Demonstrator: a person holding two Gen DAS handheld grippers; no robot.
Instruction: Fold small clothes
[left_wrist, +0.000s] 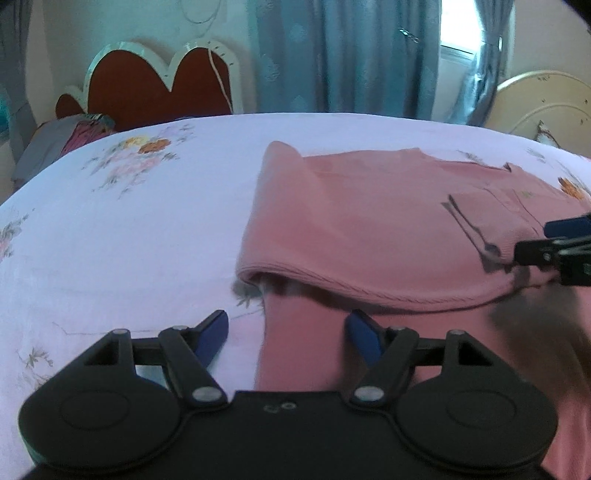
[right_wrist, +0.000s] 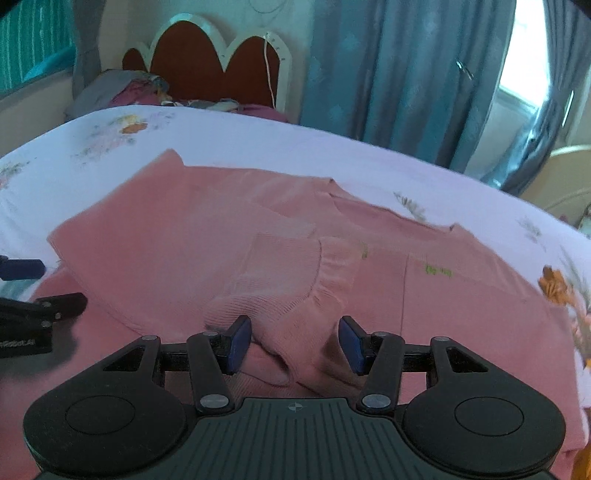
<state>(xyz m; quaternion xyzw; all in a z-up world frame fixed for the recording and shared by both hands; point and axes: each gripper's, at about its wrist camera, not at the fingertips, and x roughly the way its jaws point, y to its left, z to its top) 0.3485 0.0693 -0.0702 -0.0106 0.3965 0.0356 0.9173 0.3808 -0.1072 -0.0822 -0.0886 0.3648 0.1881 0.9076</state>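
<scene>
The left claw (left_wrist: 286, 338) stands open over the sweater's (left_wrist: 369, 221) edge on the bed (left_wrist: 129, 229); the right claw (right_wrist: 295, 343), half open, straddles its cuff (right_wrist: 295, 295) without pinching.

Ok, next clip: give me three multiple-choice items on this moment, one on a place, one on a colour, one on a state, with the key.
1. Where does the garment lie?
A. on the floral bedsheet
B. on a wooden floor
C. on a chair

2. What colour is the garment?
A. green
B. pink
C. black

3. How does the left gripper stand?
A. shut on a sock
B. shut on the curtain
C. open, holding nothing

Key: 1 A, sheet shows around the garment; 2 B, pink in both wrist views; 3 C, its blue pads stand apart, with sheet and pink cloth below them but nothing pinched.
</scene>
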